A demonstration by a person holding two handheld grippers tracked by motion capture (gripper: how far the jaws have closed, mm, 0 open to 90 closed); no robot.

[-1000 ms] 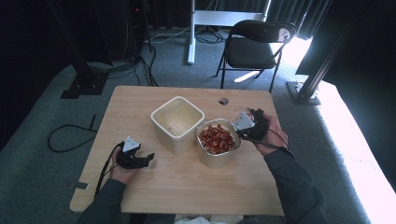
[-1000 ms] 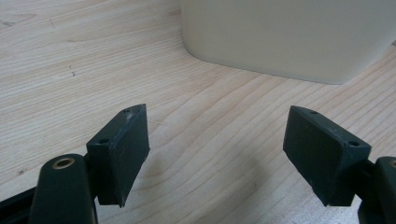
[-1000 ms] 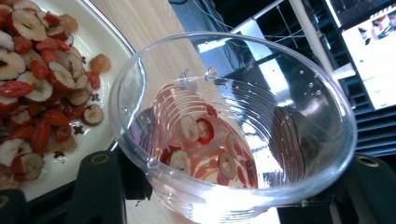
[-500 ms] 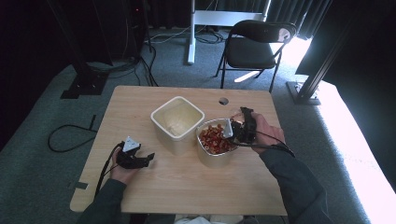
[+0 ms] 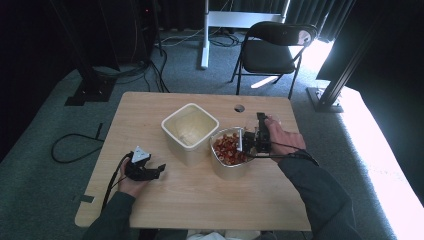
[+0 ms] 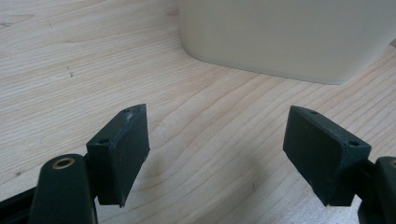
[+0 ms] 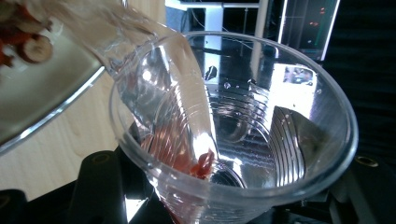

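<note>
My right gripper (image 5: 253,141) is shut on a clear plastic cup (image 7: 261,140), held tilted at the right rim of a metal bowl (image 5: 227,169). The bowl holds red and pale food pieces (image 5: 227,149). In the right gripper view a second clear plastic piece leans out of the cup toward the bowl's rim (image 7: 46,116), and a red bit (image 7: 201,164) sits deep in the cup. A cream square container (image 5: 182,150) stands left of the bowl. My left gripper (image 5: 159,170) rests on the table, open, its pads (image 6: 123,154) bare, facing the container's wall (image 6: 289,37).
The wooden table (image 5: 165,205) has a round cable hole (image 5: 239,108) near its far edge. A black folding chair (image 5: 272,50) stands beyond it. Cables (image 5: 75,145) lie on the carpet at the left, by dark stand feet (image 5: 90,90).
The right hand has shifted slightly left toward the bowl and rolled, so the cup now tips at the bowl's rim. The left hand has stayed put.
</note>
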